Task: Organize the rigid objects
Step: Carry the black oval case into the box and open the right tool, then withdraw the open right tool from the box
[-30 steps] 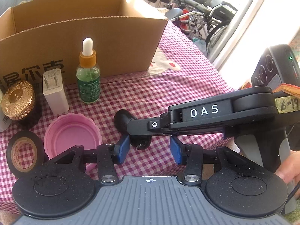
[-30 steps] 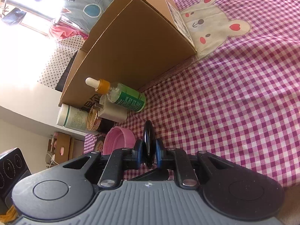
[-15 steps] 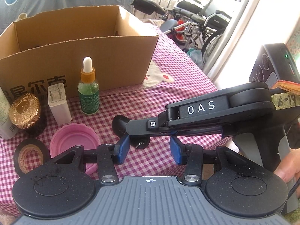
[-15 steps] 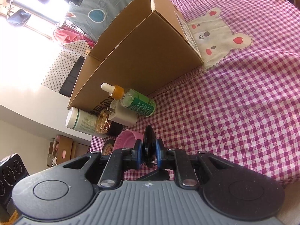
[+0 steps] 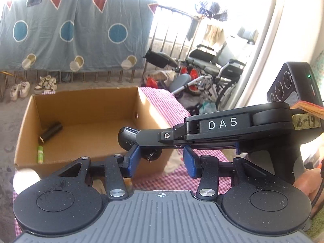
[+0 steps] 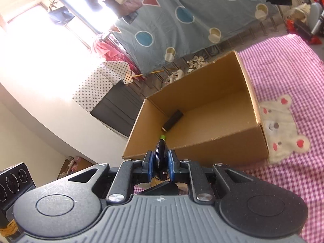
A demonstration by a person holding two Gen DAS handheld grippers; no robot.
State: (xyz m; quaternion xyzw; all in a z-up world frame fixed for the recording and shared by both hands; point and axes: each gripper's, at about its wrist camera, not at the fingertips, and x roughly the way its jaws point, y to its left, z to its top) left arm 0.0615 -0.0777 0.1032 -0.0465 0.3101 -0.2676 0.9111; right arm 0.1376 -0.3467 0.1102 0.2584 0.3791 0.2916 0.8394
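While the right gripper (image 6: 160, 165) stays clamped on a flat black key fob (image 6: 161, 154) above the near rim of the cardboard box (image 6: 212, 141), the left gripper (image 5: 161, 162) sits apart, empty; a black cylinder (image 5: 50, 132) lies inside the box.

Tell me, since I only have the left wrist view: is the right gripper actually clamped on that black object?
Observer: Yes. In the right wrist view the right gripper has a blue pad pressed on each side of the black object.
Operator: What does it point at?
Observer: It points at the left part of the cardboard box. The green-tipped item inside the box shows just past the object's tip.
Operator: Anything on the cloth right of the box?
Observer: Only a bear patch on the checked tablecloth, right beside that wall.
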